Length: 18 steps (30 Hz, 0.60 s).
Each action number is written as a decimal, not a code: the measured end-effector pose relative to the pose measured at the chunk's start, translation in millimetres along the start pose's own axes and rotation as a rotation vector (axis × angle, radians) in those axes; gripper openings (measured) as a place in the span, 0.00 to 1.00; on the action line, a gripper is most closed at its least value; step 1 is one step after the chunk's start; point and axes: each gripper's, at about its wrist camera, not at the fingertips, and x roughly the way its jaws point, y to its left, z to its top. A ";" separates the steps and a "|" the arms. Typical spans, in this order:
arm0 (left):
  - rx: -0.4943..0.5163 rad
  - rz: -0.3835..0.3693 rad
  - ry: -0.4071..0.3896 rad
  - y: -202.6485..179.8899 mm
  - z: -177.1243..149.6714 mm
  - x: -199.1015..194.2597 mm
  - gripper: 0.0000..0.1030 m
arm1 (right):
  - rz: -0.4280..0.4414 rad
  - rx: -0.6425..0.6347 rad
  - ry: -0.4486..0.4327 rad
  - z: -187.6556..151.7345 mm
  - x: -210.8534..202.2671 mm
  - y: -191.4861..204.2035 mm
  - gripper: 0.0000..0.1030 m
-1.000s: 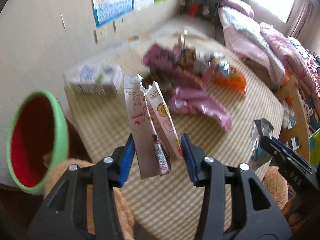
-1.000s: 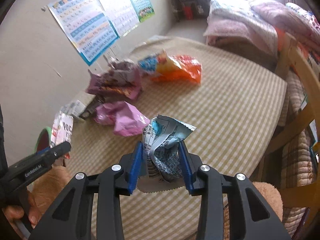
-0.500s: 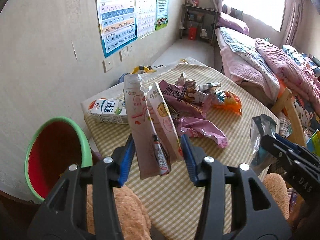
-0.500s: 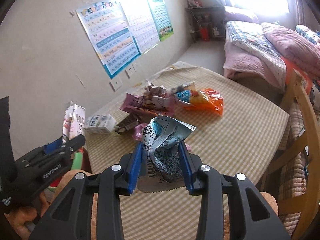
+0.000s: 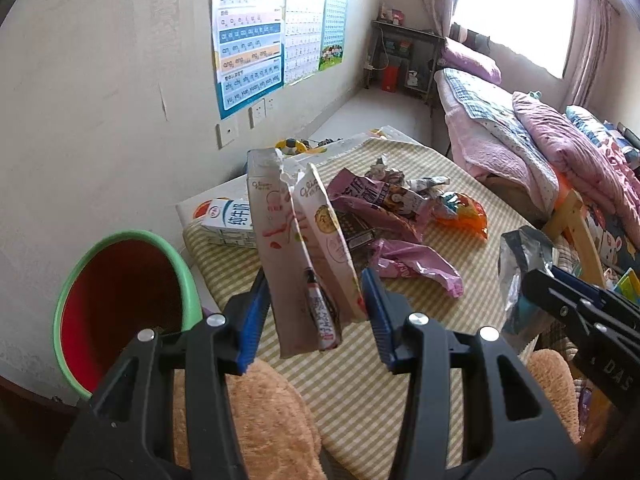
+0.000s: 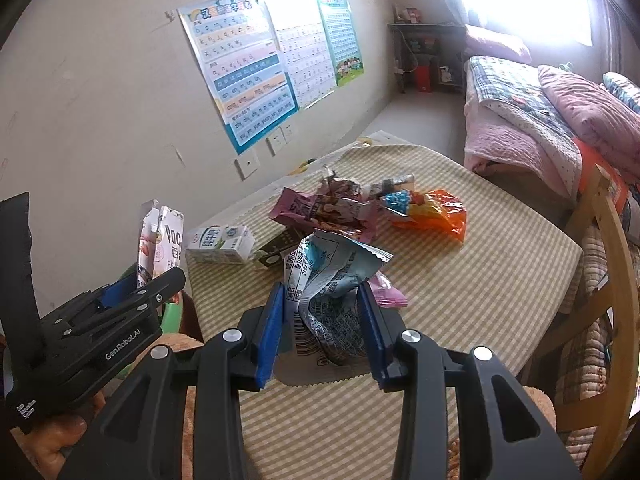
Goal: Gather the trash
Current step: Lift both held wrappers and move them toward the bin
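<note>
My left gripper (image 5: 314, 314) is shut on a flattened pink-and-white snack box (image 5: 296, 248), held upright above the table's near-left corner. Just to its left stands a green bin with a red inside (image 5: 116, 300). My right gripper (image 6: 325, 328) is shut on a crumpled blue-and-white wrapper (image 6: 332, 280), lifted over the table's front part. In the left wrist view that wrapper (image 5: 524, 264) shows at the right edge. On the checked tablecloth (image 6: 480, 280) lie a milk carton (image 6: 220, 244), purple wrappers (image 6: 320, 208), a pink bag (image 5: 416, 264) and an orange bag (image 6: 432, 212).
The table stands against a wall with posters (image 6: 248, 76). A wooden chair (image 6: 608, 248) is at the right, a bed with pink quilts (image 5: 540, 148) behind it. A brown plush surface (image 5: 260, 412) lies under my grippers.
Both grippers have risen and pulled back from the table with their loads still gripped. More of the wall, posters and bin now shows; the trash pile looks farther away.
</note>
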 end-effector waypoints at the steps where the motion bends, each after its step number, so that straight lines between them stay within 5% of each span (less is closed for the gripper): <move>1: -0.003 0.001 -0.001 1.7 -0.4 -0.5 0.43 | 0.001 -0.007 0.000 0.2 0.1 3.6 0.35; 18: -0.077 0.054 -0.019 50.3 -4.9 -8.0 0.43 | 0.026 -0.104 0.033 -0.3 10.8 49.6 0.35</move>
